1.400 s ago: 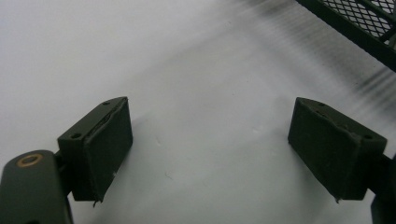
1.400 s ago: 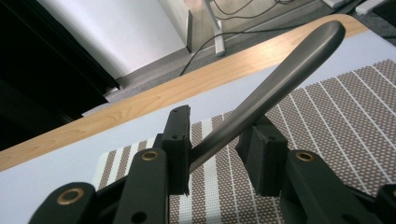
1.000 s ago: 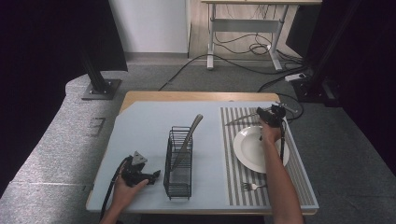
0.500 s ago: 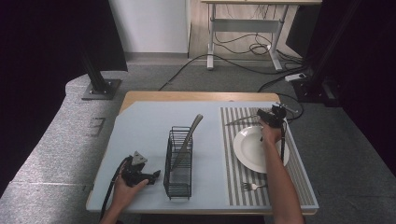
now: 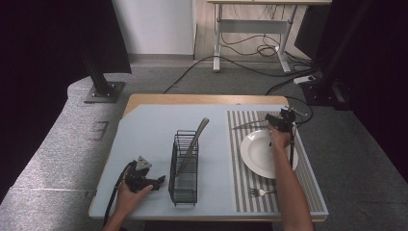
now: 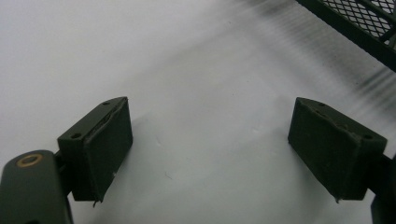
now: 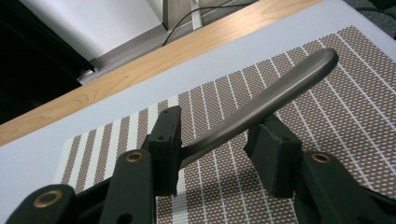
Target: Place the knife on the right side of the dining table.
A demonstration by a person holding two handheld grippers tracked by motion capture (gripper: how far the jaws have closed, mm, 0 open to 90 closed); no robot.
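Here, a table (image 5: pixel 144 130) carries one striped placemat (image 5: pixel 239 159), one black wire caddy (image 5: pixel 184 168), one white plate (image 5: pixel 257 156), one fork (image 5: pixel 260 192) and two long grey utensils; one utensil in the caddy (image 5: pixel 192 144) leans against its far rim, the other, a held utensil (image 7: pixel 280 95), lies above the far edge of the placemat, beyond the plate; the right gripper (image 7: pixel 217 140) has its jaws closed against the utensil's neck, handle pointing away; the left gripper (image 6: pixel 210 140) rests near the caddy's near left corner, jaws wide apart and holding nothing; the step in hand appears to be laying or collecting cutlery; the next move probably calls for a steady carry, keeping the utensil level.
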